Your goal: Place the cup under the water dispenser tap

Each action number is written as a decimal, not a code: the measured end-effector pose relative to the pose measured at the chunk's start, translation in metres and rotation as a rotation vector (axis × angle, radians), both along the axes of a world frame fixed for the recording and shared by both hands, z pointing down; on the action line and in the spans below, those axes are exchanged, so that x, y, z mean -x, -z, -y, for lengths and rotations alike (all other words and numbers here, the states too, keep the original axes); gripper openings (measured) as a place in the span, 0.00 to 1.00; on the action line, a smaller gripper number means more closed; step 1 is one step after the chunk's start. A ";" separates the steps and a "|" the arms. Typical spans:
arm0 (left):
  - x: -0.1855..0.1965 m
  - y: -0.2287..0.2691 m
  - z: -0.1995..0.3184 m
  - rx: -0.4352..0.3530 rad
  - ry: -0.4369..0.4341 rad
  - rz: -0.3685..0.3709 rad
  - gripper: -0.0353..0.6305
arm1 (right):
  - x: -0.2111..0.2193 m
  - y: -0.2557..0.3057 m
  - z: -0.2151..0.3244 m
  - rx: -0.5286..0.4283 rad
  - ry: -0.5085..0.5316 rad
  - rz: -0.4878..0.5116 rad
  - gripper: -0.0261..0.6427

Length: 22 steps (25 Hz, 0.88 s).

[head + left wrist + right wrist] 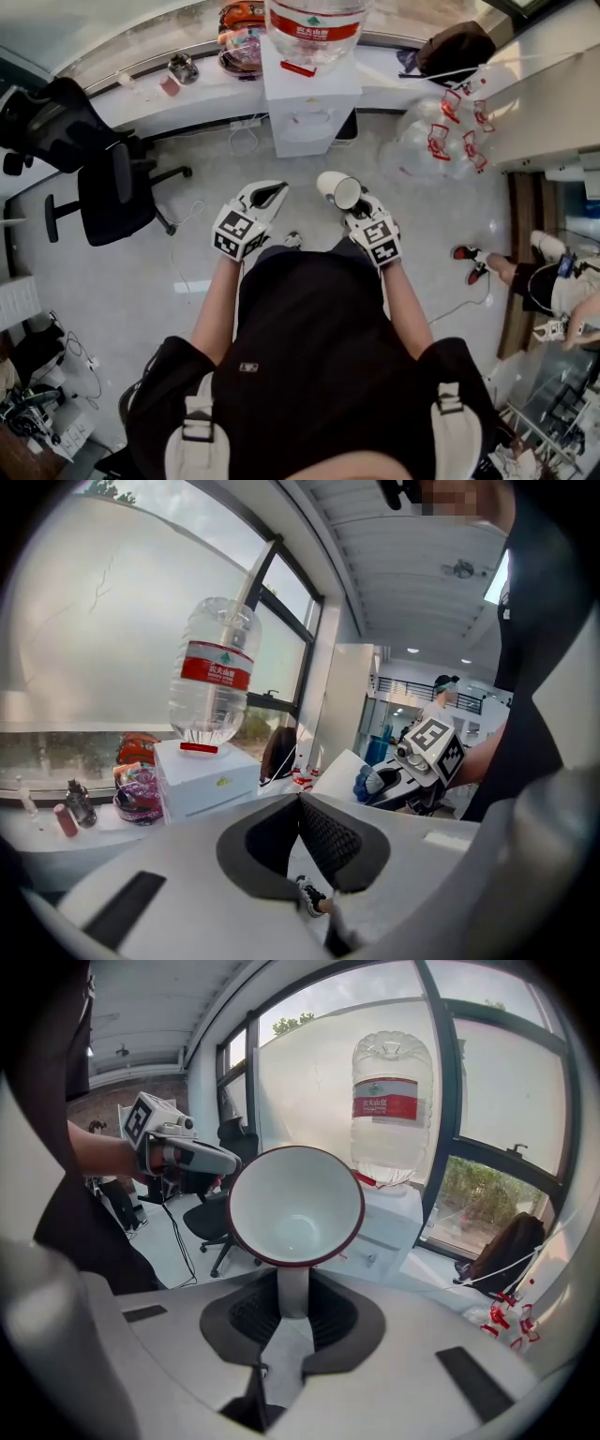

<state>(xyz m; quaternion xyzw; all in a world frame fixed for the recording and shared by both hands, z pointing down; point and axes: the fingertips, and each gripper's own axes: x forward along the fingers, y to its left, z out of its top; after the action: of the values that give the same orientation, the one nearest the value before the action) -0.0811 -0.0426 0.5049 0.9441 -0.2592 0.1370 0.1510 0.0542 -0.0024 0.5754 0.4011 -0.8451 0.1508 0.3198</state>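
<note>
Fingers [251, 1314] on the right gripper [293, 1290] are clamped on the cup [295, 1206], looks like by its handle, mouth tipped back toward me. Left gripper [302, 803] has its fingers closed together with nothing in them, just hanging out to the left. So the pickup part is done imo. Cup is up in the air over the floor, well short of the dispenser [309, 103] at the far window. What looks like the tap [368, 1259] has nothing under it. Left to do: walk it over and set it down there.
</note>
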 end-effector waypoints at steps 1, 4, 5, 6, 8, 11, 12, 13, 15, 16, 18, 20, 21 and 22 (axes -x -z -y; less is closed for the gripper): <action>0.002 -0.001 0.003 0.002 0.017 0.000 0.05 | 0.000 -0.002 0.005 0.003 0.014 0.000 0.10; 0.007 -0.003 0.013 0.015 0.070 -0.002 0.05 | 0.001 -0.005 0.024 0.011 0.056 -0.004 0.10; 0.008 -0.004 0.016 0.020 0.084 -0.003 0.05 | 0.000 -0.005 0.030 0.015 0.069 -0.006 0.10; 0.009 -0.006 0.019 0.026 0.097 -0.002 0.05 | 0.000 -0.006 0.036 0.020 0.080 -0.006 0.10; 0.010 -0.012 0.029 0.042 0.124 0.005 0.05 | -0.002 -0.008 0.049 0.033 0.104 -0.002 0.10; 0.003 -0.017 0.051 0.064 0.163 0.004 0.05 | -0.008 -0.014 0.067 0.054 0.142 -0.005 0.10; -0.001 -0.017 0.058 0.068 0.173 0.002 0.05 | -0.011 -0.017 0.072 0.063 0.156 -0.009 0.10; -0.007 -0.015 0.064 0.071 0.178 0.002 0.05 | -0.014 -0.018 0.076 0.074 0.171 -0.012 0.10; -0.022 -0.012 0.077 0.070 0.178 0.003 0.05 | -0.023 -0.022 0.085 0.096 0.195 -0.010 0.10; -0.029 -0.011 0.084 0.066 0.175 0.006 0.05 | -0.027 -0.024 0.091 0.105 0.202 -0.010 0.10; -0.040 -0.011 0.098 0.063 0.175 0.015 0.05 | -0.034 -0.029 0.104 0.121 0.217 -0.014 0.10; -0.048 -0.011 0.109 0.069 0.178 0.016 0.05 | -0.037 -0.032 0.115 0.131 0.238 -0.017 0.10; -0.050 -0.011 0.113 0.072 0.180 0.017 0.05 | -0.038 -0.033 0.119 0.135 0.249 -0.017 0.10; -0.053 -0.012 0.116 0.075 0.182 0.020 0.05 | -0.039 -0.035 0.123 0.138 0.260 -0.016 0.10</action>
<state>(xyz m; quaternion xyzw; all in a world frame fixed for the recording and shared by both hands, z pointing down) -0.0285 -0.1590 0.5164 0.9089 -0.3400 0.1416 0.1954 0.0933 -0.1257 0.6107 0.2663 -0.8749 0.1627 0.3703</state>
